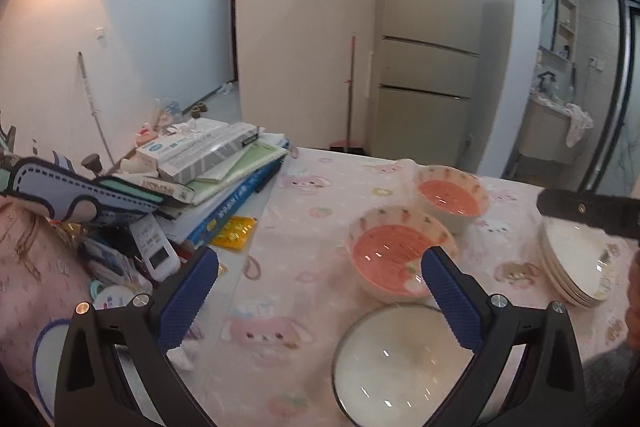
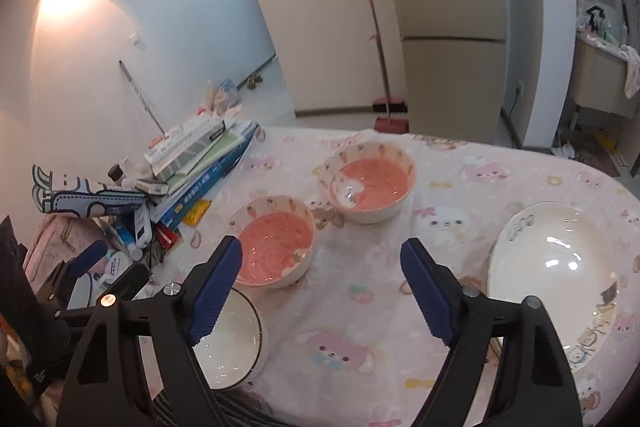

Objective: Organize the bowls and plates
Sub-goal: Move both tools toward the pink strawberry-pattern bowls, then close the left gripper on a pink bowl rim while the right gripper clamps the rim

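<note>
Left wrist view, item by item: we hold the left gripper [image 1: 320,301] with its jaws spread wide and nothing between the blue pads, only tablecloth [image 1: 280,227] below. Just past the right pad sits the near pink bowl [image 1: 390,259], upright, with the far pink bowl [image 1: 452,197] touching or just beside it farther back. Below the near pink bowl, at the table's near edge, lies 1 white bowl [image 1: 400,363] with a dark rim. At the right edge we see the stack of white plates [image 1: 576,263], partly covered by a dark part of the other tool.

Right wrist view: we hold the right gripper [image 2: 322,291] with its jaws apart and empty, over bare pink cloth. The 2 pink bowls stand ahead and to the left, the near one just beyond the left pad. The white bowl lies under and behind that left pad. The plate stack rests at the right, beside the right pad; whether it touches we cannot tell.

Also on the table, left side: 1 pile of books [image 1: 224,171] and boxes, 1 patterned pouch [image 1: 76,195], and small clutter. Behind: 1 refrigerator [image 1: 432,27] and 1 broom [image 1: 351,91].
</note>
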The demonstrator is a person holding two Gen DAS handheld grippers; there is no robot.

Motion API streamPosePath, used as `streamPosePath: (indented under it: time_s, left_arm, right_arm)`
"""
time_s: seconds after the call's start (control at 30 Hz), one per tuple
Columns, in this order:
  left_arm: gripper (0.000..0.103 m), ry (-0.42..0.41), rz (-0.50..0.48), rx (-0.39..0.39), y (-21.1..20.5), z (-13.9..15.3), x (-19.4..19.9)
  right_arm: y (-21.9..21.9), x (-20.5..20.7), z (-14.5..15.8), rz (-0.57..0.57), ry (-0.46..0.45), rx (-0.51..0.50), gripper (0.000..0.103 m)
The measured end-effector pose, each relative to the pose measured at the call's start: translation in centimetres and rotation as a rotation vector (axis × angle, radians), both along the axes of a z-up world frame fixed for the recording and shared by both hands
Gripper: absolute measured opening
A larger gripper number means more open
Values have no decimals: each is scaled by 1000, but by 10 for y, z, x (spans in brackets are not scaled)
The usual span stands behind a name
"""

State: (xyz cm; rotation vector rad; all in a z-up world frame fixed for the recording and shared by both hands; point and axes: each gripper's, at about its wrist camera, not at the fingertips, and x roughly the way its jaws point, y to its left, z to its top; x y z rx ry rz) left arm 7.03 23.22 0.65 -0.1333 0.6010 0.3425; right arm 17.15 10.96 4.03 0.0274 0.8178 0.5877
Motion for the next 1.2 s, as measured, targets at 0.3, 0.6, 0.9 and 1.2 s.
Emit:
streamPosePath:
  time_s: [0.3,0.6,0.9,1.2]
  left_arm:
    - [80,100,-93,-197,13,-26,17]
    - [76,252,-102,-168,10,-63,-1]
    - [68,297,-112,-213,10,-73,3]
    - [68,286,-79,-158,25,-38,79]
  right_arm:
    - [23,9,-21,51,97,-1,77]
    - [45,2,-74,211,268,-42,43]
    - [44,2,-80,205,307,-14,43]
    - [48,57,-65,47,291,-15,31]
